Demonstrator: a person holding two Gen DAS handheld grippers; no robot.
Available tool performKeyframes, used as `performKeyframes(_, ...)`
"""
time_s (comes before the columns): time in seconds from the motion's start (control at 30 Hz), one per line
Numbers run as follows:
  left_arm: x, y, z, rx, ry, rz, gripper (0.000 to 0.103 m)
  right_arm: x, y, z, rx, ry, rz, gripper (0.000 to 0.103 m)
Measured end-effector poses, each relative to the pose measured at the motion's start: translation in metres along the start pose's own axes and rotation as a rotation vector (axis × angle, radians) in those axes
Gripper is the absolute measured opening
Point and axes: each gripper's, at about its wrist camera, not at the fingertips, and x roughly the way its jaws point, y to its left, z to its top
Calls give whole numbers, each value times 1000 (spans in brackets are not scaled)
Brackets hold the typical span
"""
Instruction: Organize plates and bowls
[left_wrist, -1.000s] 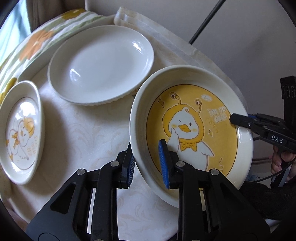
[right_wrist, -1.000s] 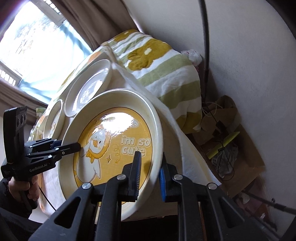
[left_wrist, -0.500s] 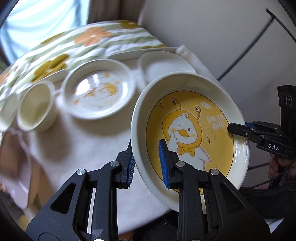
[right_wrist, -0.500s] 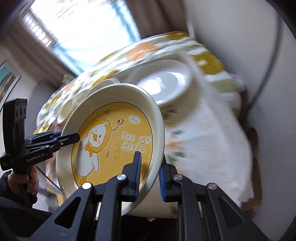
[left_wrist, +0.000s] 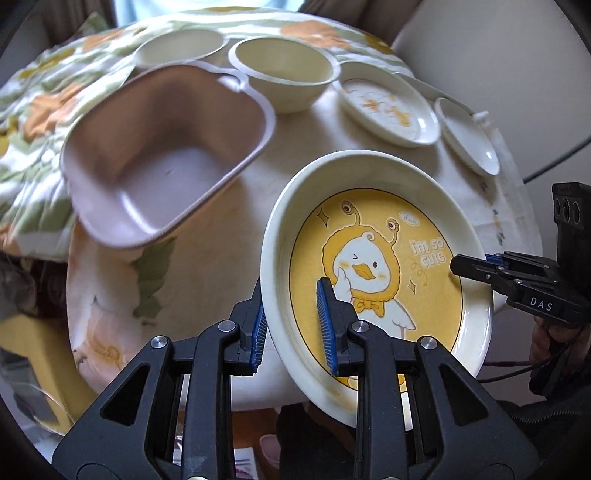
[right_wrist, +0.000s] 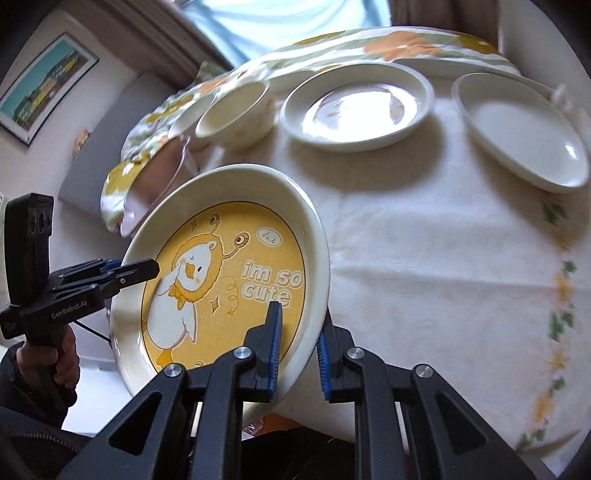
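Plates and bowls sit spread on a cloth-covered worktop (right_wrist: 424, 236). Ahead-left of the left gripper (left_wrist: 291, 325): pink squarish tray (left_wrist: 162, 155), biggest item. Duck plate (left_wrist: 373, 280), yellow with "i'm so cute" lettering, is carried tilted above the worktop's near edge, both grippers clamped narrow on opposite rim sides; the left gripper pinches its near-left rim, the right gripper (right_wrist: 299, 347) its near-right rim. My guess is two grips are used because the plate is wide and glossy, so one pinch could let it swing. Ahead of the right gripper: patterned plate (right_wrist: 358, 107), glare hides its print, and ahead-right a plain white plate (right_wrist: 517, 136). Ahead-left, a cream bowl (right_wrist: 236, 114); a second bowl (left_wrist: 181, 48) behind the tray. Likely the duck plate goes onto a matching plate; target unclear.
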Motion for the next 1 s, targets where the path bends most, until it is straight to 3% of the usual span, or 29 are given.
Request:
performKeyframes(0.23,15,32,-7,-59,-36,7,21,38,18,8,-37,-12,9,16)
performKeyframes(0.77,23,25,-9,-26,-30,86,22,35,20,7,-66,19,-32,16)
performKeyframes(0.93,25,24,-8,-17,-23,94,26,37,22,10,-67,36,-54,16)
performKeyframes(1.0,26,22,-8,-14,-19,93,33,38,22,10,-58,36,-54,17)
